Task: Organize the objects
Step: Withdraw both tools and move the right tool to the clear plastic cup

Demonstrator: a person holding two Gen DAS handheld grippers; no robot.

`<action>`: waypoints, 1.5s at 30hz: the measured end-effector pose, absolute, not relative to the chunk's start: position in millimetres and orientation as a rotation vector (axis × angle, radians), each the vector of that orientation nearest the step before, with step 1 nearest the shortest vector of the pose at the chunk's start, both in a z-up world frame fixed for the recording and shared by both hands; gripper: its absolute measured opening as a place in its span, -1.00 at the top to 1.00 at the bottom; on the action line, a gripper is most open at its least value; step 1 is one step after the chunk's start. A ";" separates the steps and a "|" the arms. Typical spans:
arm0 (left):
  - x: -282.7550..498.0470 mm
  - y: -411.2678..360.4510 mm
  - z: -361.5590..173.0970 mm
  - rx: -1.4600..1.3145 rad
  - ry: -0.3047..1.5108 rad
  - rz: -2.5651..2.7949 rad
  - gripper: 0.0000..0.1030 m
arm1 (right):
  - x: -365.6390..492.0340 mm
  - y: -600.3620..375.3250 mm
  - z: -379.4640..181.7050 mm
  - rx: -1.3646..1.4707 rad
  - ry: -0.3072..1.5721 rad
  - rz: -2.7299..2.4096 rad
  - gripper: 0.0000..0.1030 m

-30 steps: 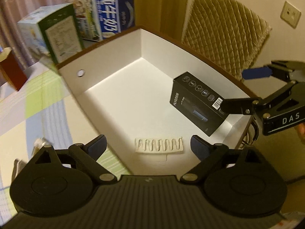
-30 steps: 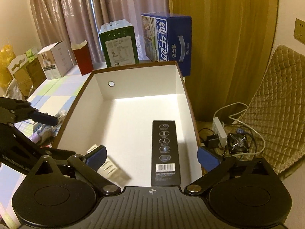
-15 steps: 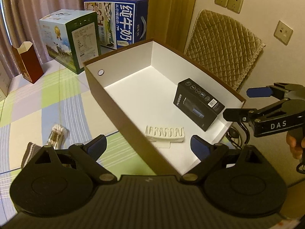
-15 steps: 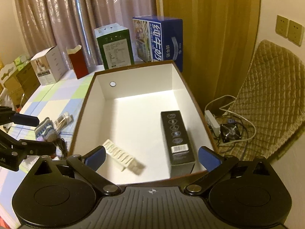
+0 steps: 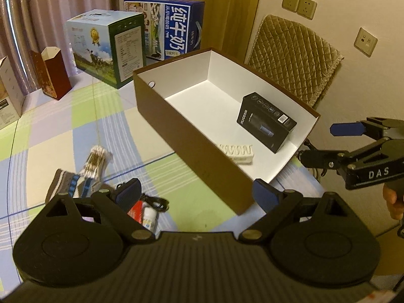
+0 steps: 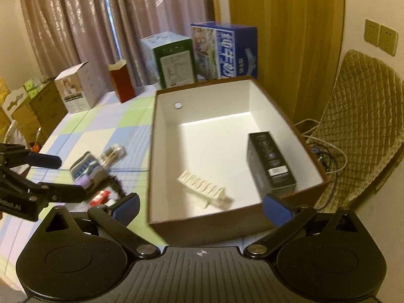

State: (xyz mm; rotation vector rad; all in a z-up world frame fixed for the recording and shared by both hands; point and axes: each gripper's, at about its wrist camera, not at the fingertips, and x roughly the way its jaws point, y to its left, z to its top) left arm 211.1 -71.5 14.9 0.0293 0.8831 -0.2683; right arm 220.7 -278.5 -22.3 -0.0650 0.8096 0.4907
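You hold both tools above a table (image 5: pixel 50 131) covered in a pastel checked cloth. Your left hand-held gripper (image 5: pixel 197 192) has its blue-padded fingers spread wide and carries nothing. Your right hand-held gripper (image 6: pixel 200 205) is likewise spread wide and empty.

A long brown box (image 5: pixel 192 139) with a white interior sits on the table toward its right edge, open at the top so things can be dropped in. Inside it, a black carton (image 5: pixel 266 122) lies on its side against the right wall, and a white ridged clip (image 5: pixel 237 150) lies on the box floor near the left wall, apart from the carton. That packing leaves most of the box floor free for more items.

The things not yet sorted lie in a loose heap on the cloth, left of the box and just beyond your left fingers: a bundle of cotton swabs (image 5: pixel 97 161), a folded striped sock (image 5: pixel 68 186), a tangled black cable (image 5: pixel 156 202) and a small red-and-white pack (image 5: pixel 145 213). The left tool looks best placed to take one of these next, since it hangs just above the heap.

Tall milk cartons (image 6: pixel 199 55) stand in a row behind the box.
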 end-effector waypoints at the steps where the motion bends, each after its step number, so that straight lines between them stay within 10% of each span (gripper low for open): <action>1: 207.5 -67.9 15.0 0.027 0.884 -0.267 -0.80 | 217.1 -275.2 -22.8 -0.066 0.814 0.500 -0.96; 45: 144.0 72.7 -60.0 -0.066 1.065 0.021 -0.80 | 182.6 -112.4 -136.0 -0.188 1.018 0.732 -0.86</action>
